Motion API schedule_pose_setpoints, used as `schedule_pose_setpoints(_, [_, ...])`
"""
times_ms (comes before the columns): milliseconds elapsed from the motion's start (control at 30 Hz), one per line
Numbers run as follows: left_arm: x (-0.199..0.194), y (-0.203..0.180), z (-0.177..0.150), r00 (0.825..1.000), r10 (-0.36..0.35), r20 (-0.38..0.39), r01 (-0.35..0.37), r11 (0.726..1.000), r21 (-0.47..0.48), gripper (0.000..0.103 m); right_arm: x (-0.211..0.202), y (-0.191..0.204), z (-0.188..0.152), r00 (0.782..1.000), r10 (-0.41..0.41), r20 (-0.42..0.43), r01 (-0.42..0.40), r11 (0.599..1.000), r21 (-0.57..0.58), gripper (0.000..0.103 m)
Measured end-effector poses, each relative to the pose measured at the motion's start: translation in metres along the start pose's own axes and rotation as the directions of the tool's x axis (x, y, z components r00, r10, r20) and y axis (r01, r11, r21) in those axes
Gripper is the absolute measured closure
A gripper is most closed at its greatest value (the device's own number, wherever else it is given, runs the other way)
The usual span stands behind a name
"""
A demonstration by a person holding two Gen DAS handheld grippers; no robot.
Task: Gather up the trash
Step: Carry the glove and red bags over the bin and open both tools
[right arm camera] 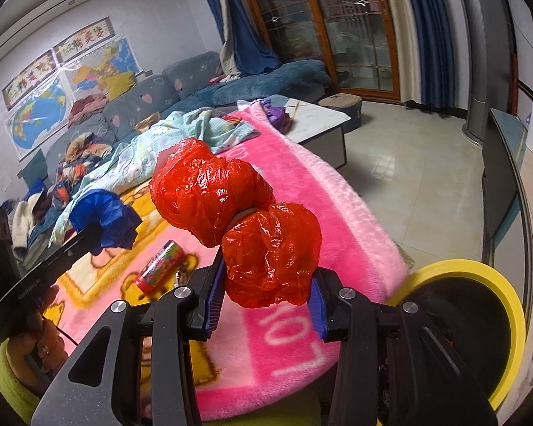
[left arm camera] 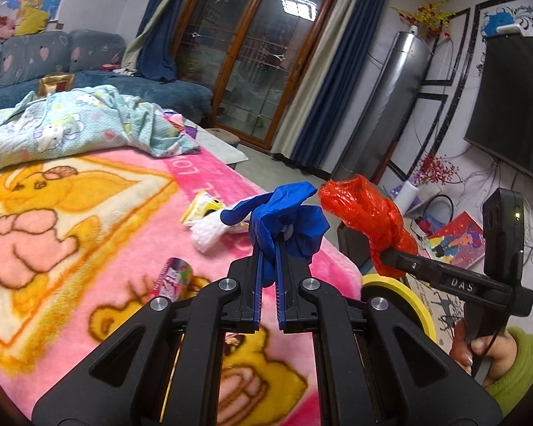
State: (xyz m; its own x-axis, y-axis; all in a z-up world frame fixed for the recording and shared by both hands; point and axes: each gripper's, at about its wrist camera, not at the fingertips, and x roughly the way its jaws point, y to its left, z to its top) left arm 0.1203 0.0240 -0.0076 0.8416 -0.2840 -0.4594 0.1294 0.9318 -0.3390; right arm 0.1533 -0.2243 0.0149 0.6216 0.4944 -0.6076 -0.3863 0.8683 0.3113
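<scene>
Pinching a blue glove (left arm camera: 284,220), the left gripper (left arm camera: 269,245) sees white trash (left arm camera: 206,236) — right gripper (right arm camera: 266,284) clamps red bag (right arm camera: 238,227).

I count two tools: my left tool (left arm camera: 270,245) and right tool (right arm camera: 266,277). One red bag (right arm camera: 238,220), one blue glove (left arm camera: 284,213), one candy tube (left arm camera: 174,277), one yellow wrapper (left arm camera: 204,207), one white wad (left arm camera: 208,234), one yellow-rimmed bin (right arm camera: 494,284).

Black hand-held gripper (left arm camera: 270,245), blue pads, green sleeve (left arm camera: 515,365).

Pink cartoon blanket (left arm camera: 99,191) carries a crumpled quilt (left arm camera: 71,124); candy tube (left arm camera: 172,277); white wrapper (left arm camera: 206,236).
</scene>
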Motion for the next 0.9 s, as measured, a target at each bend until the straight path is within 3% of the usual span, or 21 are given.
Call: schedule_pose_setpoints(900, [0.030, -0.085, -0.036, 0.986, -0.118, -0.118, 0.134, 0.980, 0.147, 0.100, -0.034, -0.084, -0.023, 0.988, -0.156, 0.002, 0.153, 0.972, 0.179, 0.065])
